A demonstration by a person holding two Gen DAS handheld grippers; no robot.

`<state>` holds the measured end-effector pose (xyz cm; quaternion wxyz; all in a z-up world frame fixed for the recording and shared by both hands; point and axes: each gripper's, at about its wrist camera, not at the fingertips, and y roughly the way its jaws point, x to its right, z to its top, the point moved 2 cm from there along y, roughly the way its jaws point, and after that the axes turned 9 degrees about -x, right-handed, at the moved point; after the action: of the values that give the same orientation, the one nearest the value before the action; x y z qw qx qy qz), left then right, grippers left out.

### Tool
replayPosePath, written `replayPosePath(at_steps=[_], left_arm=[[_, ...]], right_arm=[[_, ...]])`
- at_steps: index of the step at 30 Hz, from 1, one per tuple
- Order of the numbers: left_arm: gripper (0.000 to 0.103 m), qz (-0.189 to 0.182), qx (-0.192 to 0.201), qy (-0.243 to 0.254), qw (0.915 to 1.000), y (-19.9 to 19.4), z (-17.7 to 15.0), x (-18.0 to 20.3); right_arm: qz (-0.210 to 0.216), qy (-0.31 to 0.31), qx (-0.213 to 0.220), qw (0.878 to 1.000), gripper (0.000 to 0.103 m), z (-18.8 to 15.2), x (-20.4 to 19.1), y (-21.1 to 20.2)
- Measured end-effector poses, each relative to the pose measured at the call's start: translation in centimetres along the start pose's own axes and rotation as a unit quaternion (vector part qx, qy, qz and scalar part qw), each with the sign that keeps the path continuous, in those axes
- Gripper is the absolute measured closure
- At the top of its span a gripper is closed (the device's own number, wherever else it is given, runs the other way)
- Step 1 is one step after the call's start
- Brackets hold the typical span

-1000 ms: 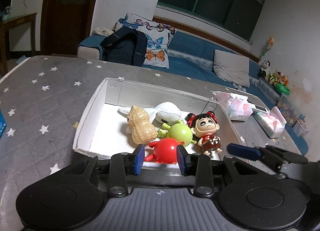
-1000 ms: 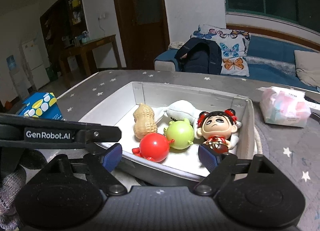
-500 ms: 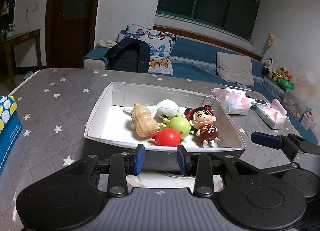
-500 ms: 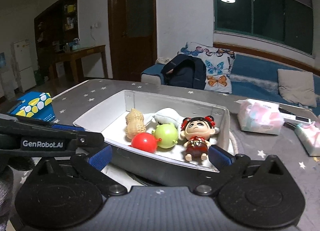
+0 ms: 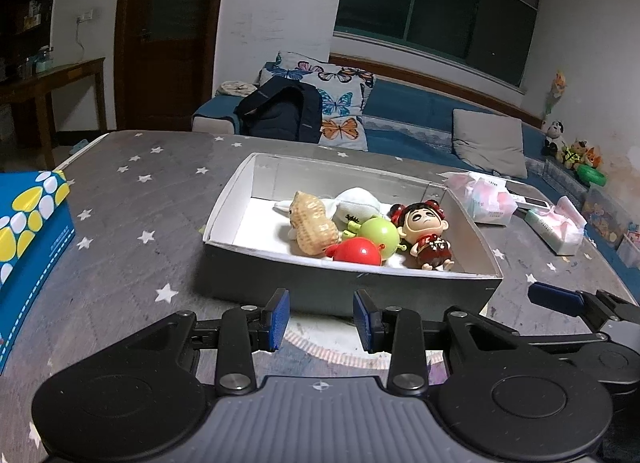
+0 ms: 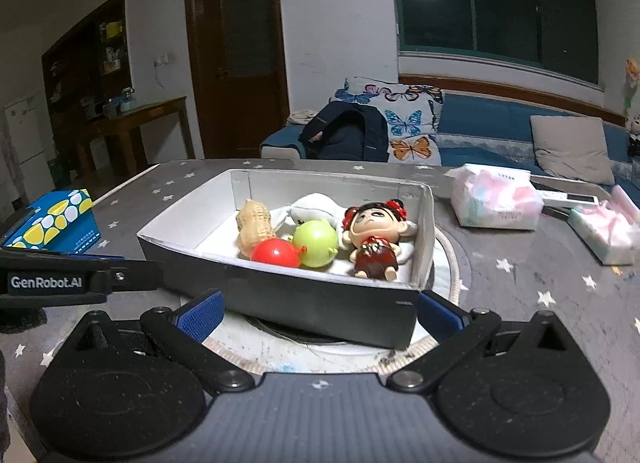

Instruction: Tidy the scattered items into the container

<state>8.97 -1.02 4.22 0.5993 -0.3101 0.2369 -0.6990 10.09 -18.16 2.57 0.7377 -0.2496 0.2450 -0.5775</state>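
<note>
A: The table (image 5: 132, 199) looks free of loose toys; the box (image 5: 344, 287) holds them all.
B: Doll (image 5: 426, 235), peanut (image 5: 314, 225), ball (image 5: 358, 251) lie inside.
A: Left gripper (image 5: 320, 319) is part-spread and empty; right gripper (image 6: 318, 313) is wide apart and empty.
B: Then keep both low, clear of the box wall.

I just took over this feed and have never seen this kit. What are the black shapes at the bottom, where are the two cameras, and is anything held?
Each picture comes from a camera on a hand-held gripper, looking along its blue-padded fingers. The left gripper and right gripper are both open, holding nothing. On the grey star-patterned tablecloth sits a grey cardboard box containing a tan peanut toy, red ball toy, green ball toy, white plush and red-dressed doll.
</note>
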Motion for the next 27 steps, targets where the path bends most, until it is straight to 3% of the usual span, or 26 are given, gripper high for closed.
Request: replayPosePath(at_steps=[27], left_arm=[[0.066,0.027,0.001,0.016,0.9995,-0.7,-3.2,0.7]], right_arm=[[-0.015,0.014,-0.017,1.000,0.000,-2.7,-0.3,-0.5]])
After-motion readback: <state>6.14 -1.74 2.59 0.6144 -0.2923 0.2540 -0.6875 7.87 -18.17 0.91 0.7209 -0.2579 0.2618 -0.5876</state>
